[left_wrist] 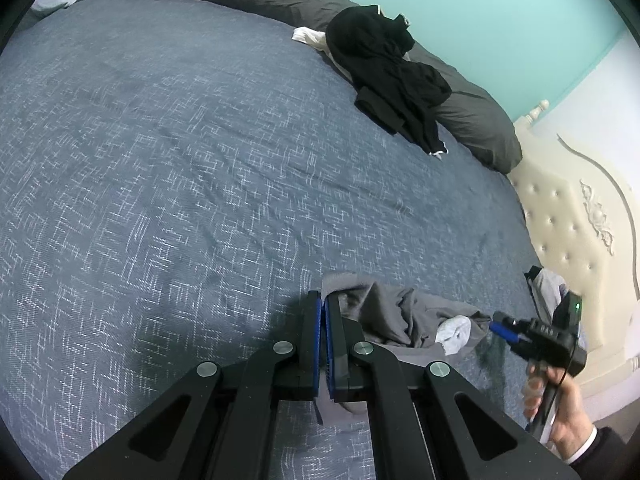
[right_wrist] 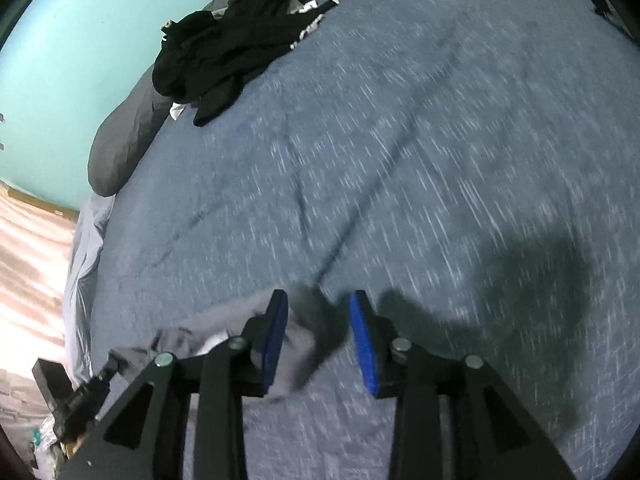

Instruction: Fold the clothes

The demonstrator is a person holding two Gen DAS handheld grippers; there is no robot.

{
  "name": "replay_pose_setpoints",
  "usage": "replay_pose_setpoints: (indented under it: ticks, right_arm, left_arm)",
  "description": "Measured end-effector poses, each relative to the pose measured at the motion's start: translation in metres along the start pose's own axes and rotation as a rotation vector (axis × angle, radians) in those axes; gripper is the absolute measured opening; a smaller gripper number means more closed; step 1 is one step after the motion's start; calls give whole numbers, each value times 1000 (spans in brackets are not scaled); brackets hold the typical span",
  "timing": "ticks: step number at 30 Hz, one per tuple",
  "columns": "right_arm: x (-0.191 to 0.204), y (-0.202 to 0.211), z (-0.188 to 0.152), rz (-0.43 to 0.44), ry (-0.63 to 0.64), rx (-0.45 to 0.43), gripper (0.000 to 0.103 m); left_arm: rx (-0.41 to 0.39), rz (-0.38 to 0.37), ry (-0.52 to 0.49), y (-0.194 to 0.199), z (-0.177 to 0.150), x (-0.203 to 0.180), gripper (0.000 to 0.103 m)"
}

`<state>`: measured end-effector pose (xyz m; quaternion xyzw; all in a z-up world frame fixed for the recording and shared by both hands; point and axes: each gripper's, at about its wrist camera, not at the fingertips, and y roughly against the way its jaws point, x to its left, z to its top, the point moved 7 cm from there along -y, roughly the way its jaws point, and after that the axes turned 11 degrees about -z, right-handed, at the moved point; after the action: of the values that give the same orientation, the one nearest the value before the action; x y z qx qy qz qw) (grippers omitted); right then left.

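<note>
Grey garment (left_wrist: 404, 316) — blue white-flecked bedspread (left_wrist: 180, 168), black clothes (left_wrist: 384, 64), turquoise wall (left_wrist: 500, 20).

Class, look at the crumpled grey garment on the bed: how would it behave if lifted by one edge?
The grey garment lies in soft folds, so it would probably hang limp and stretch out. It looks thin, so likely light. The left gripper is shut on one edge; the rest would probably drag across the blue bedcover.

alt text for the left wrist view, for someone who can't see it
The left gripper is shut on a crumpled grey garment lying on a blue bedspread. A black clothes pile sits far back against a dark grey pillow; the right gripper reaches in at right.
</note>
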<state>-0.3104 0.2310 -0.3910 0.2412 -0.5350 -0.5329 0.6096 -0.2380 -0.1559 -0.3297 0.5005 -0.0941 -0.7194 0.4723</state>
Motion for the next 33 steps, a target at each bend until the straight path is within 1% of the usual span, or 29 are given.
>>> replay_pose_setpoints:
  ticks: [3, 8, 10, 11, 12, 14, 20, 27, 33]
  right_arm:
    - [-2, -1, -12, 30, 5, 4, 33]
    - [7, -7, -19, 55, 25, 1, 32]
    - [10, -11, -20, 58, 31, 7, 21]
    - [13, -14, -20, 49, 38, 15, 13]
    - [15, -17, -20, 42, 44, 21, 9]
    - [17, -18, -19, 32, 53, 13, 3]
    - [39, -18, 0, 32, 71, -4, 3]
    - [75, -23, 37, -12, 96, 43, 3]
    - [94, -46, 56, -134, 111, 125, 3]
  left_arm:
    - [1, 2, 1, 0, -1, 0, 2]
    - [1, 1, 2, 0, 0, 1, 2]
    - [1, -1, 2, -1, 0, 0, 2]
    - [2, -1, 3, -1, 0, 1, 2]
    - [2, -2, 3, -1, 0, 1, 2]
    - [2, -3, 4, -1, 1, 1, 2]
    - [-6, -4, 12, -1, 6, 4, 2]
    - [-3, -4, 18, -6, 9, 5, 2]
    - [-8, 6, 29, -8, 12, 10, 2]
